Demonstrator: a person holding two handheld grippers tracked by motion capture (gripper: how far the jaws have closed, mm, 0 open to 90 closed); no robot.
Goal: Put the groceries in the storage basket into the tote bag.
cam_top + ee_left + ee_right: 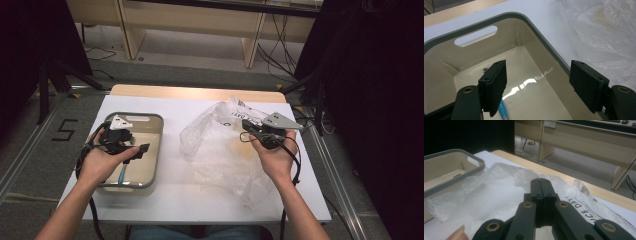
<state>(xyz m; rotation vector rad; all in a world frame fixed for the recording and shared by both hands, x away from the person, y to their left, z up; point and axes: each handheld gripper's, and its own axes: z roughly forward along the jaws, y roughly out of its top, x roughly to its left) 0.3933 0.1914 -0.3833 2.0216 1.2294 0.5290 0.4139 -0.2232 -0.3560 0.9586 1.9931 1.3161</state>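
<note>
The left gripper (537, 87) hangs wide open with nothing in it over the tub (155, 155), where a blue brush (502, 111) lies, and the right gripper (541, 187) is squeezed tight, empty, above the clear plastic bag (215, 145) just beside the tub.

A white table (165, 197) stands before wooden desks (200, 22) with floor cables (280, 55).

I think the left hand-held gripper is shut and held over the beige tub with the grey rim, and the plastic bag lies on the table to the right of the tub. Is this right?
Not fully. The left hand-held gripper is open: the left gripper view shows its jaws standing wide apart. The rest holds: it is over the beige tub with the grey rim, and the plastic bag lies to the right of the tub.
</note>
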